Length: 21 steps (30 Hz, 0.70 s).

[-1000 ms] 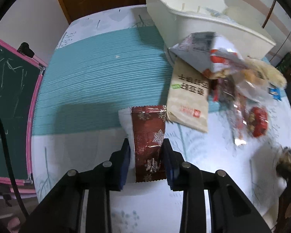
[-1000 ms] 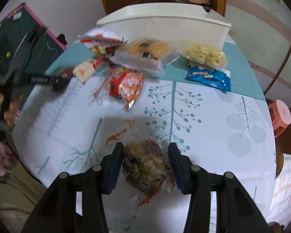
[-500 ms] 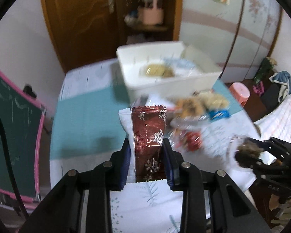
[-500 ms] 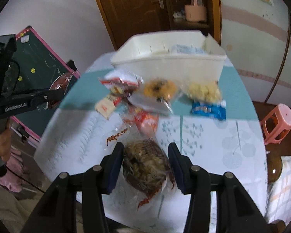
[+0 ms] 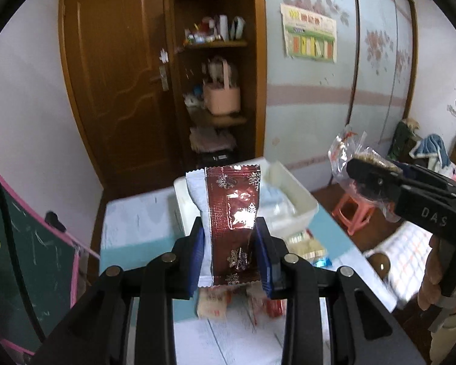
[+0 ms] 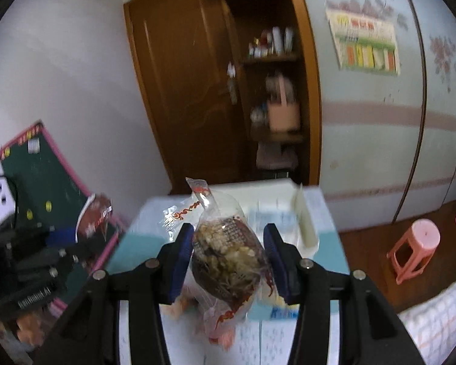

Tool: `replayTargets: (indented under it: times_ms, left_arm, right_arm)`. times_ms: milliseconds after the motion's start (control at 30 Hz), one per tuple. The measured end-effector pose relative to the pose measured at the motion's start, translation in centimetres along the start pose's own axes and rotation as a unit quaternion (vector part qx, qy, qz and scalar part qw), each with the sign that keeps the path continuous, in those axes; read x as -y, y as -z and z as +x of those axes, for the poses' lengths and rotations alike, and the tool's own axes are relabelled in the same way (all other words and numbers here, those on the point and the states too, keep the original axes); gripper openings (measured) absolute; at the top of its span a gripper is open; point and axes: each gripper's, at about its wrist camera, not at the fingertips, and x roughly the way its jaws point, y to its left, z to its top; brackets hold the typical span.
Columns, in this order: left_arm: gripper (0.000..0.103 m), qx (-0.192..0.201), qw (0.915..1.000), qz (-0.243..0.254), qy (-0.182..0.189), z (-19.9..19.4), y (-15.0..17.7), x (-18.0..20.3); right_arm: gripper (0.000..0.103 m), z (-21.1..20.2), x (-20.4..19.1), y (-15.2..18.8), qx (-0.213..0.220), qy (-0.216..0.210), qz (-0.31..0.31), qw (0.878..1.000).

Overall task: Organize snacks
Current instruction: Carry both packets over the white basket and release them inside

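Note:
My left gripper [image 5: 229,237] is shut on a dark red foil snack packet [image 5: 235,216] with silver snowflakes and a white backing, held upright high above the table. My right gripper [image 6: 228,243] is shut on a clear-wrapped brown pastry [image 6: 228,258] with red print. Each gripper shows in the other's view: the right gripper [image 5: 361,179] at the right, the left gripper [image 6: 85,231] at the left with its packet. The white plastic bin [image 5: 298,197] stands at the table's far end with some packets inside. Several loose snacks [image 5: 304,246] lie on the tablecloth below, blurred.
A green chalkboard with a pink frame [image 5: 21,258] leans left of the table. A pink stool [image 6: 413,249] stands on the floor to the right. Behind the table are a wooden door [image 5: 112,85] and open shelves [image 5: 219,91]. A hand [image 5: 434,279] grips the right tool's handle.
Both grippers rose well above the table with their snacks still held and tilted up towards level, so the views now show the bin's inside, the door and the shelves instead of the tabletop.

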Motion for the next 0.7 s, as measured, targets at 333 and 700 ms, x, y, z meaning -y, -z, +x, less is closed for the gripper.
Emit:
replayTargets:
  times_ms: [333, 700]
  left_arm:
    - [0.030, 0.017, 0.9991, -0.036, -0.017, 4.1, -9.4, -2.4]
    - [0.030, -0.079, 0.9955, -0.045, -0.026, 16.5, -9.4, -2.7]
  right_arm:
    - [0.048, 3.1, 0.1, -8.4, 0.027, 0.019, 0.025, 0.999]
    - [0.048, 12.6, 1.5, -8.9, -0.040, 0.040, 0.054, 0.997]
